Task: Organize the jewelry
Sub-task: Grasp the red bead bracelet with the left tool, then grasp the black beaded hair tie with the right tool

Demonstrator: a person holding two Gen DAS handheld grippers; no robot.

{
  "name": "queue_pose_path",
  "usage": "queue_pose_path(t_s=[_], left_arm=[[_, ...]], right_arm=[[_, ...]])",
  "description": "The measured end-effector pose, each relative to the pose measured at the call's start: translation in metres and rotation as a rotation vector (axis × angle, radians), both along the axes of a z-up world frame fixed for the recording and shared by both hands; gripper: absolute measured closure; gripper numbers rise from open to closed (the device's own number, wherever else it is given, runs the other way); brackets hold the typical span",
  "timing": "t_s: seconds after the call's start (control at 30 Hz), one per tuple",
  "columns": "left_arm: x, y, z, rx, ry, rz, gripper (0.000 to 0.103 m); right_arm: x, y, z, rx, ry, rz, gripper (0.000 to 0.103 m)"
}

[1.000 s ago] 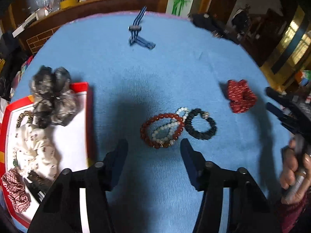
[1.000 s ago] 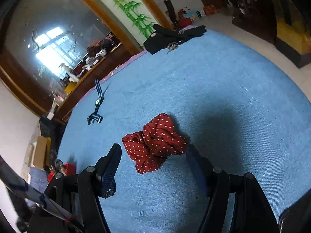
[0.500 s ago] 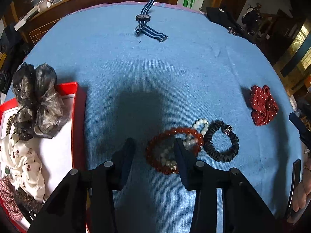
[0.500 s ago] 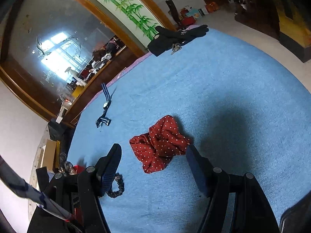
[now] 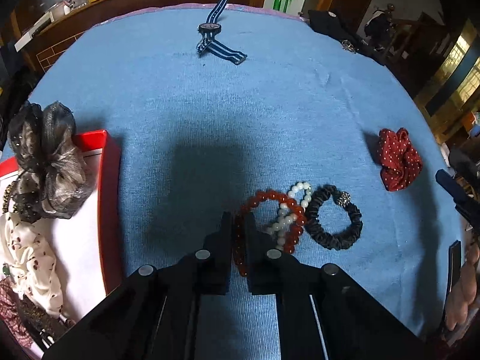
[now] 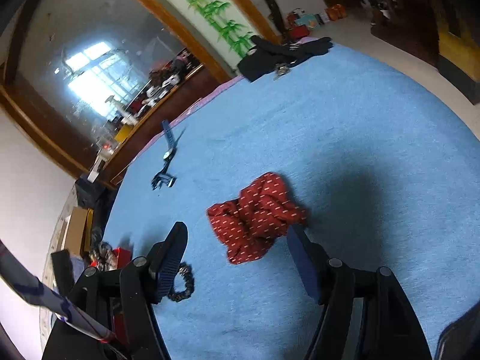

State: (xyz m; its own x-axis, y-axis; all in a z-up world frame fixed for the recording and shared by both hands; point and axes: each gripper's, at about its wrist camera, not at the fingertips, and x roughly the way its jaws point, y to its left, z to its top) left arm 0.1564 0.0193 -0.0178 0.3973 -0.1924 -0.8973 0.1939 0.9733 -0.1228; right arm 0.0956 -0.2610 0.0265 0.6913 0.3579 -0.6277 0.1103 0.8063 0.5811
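My left gripper (image 5: 239, 220) is shut on the near side of a red bead bracelet (image 5: 292, 210) that lies on the blue cloth. A white bead bracelet (image 5: 295, 198) lies across it and a black scrunchie bracelet (image 5: 336, 217) touches its right side. My right gripper (image 6: 237, 237) is open, its fingers either side of a red dotted scrunchie (image 6: 258, 216), which also shows in the left wrist view (image 5: 397, 159). The red tray (image 5: 111, 186) at left holds a grey organza bow (image 5: 45, 162), a cherry-print scrunchie (image 5: 30, 258) and other pieces.
A blue striped watch (image 5: 214, 34) lies at the far side of the table, also in the right wrist view (image 6: 168, 156). A black pouch with keys (image 6: 279, 54) sits at the far edge. The tray's right wall stands just left of my left gripper.
My left gripper moved forward to the red bead bracelet and closed on its near side. My right gripper drifted closer to the red scrunchie and stayed open.
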Motion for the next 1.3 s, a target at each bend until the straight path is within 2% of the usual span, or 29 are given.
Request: queue_pose_path(t_s=[0.13,0.23,0.27,0.3,0.33,0.5,0.57,0.77,0.8,0.83,0.87,1.0,1.2,1.3], left_arm=[[0.001,-0.005,-0.001,0.025,-0.015,-0.012,0.096],[0.000,-0.007,0.000,0.037,-0.028,-0.004,0.096],[-0.001,-0.006,0.001,0.029,-0.033,0.000,0.096],[-0.003,-0.005,0.001,0.024,-0.040,-0.002,0.096],[-0.005,-0.003,0.004,0.012,-0.048,-0.001,0.096],[-0.014,0.006,0.029,-0.057,-0.099,-0.002,0.096],[-0.015,0.008,0.035,-0.066,-0.108,-0.004,0.096],[-0.012,0.009,0.031,-0.062,-0.093,-0.010,0.096],[-0.012,0.009,0.031,-0.069,-0.093,-0.011,0.096],[-0.012,0.009,0.033,-0.073,-0.098,-0.008,0.096],[-0.013,0.009,0.034,-0.073,-0.103,-0.006,0.096],[-0.019,0.010,0.044,-0.084,-0.121,-0.011,0.096],[-0.031,0.009,0.070,-0.098,-0.169,-0.024,0.096],[-0.038,0.008,0.082,-0.104,-0.194,-0.031,0.096]], right_arm=[[0.003,0.033,-0.003,-0.032,-0.001,0.116,0.030],[0.006,0.063,-0.008,-0.095,0.011,0.212,0.032],[0.007,0.075,-0.011,-0.128,0.021,0.243,0.037],[0.007,0.082,-0.014,-0.145,0.029,0.260,0.052],[0.008,0.089,-0.017,-0.159,0.037,0.283,0.060],[0.016,0.115,-0.033,-0.249,0.063,0.328,0.067],[0.018,0.123,-0.037,-0.316,0.061,0.323,0.067],[0.016,0.143,-0.039,-0.488,0.020,0.337,0.067],[0.014,0.146,-0.039,-0.525,0.015,0.338,0.073],[0.013,0.149,-0.039,-0.581,0.008,0.334,0.088],[0.012,0.150,-0.039,-0.599,0.008,0.334,0.096],[0.010,0.136,-0.031,-0.538,0.003,0.310,0.098],[0.001,0.110,-0.003,-0.389,-0.090,0.248,0.098],[-0.003,0.108,0.007,-0.355,-0.124,0.235,0.097]])
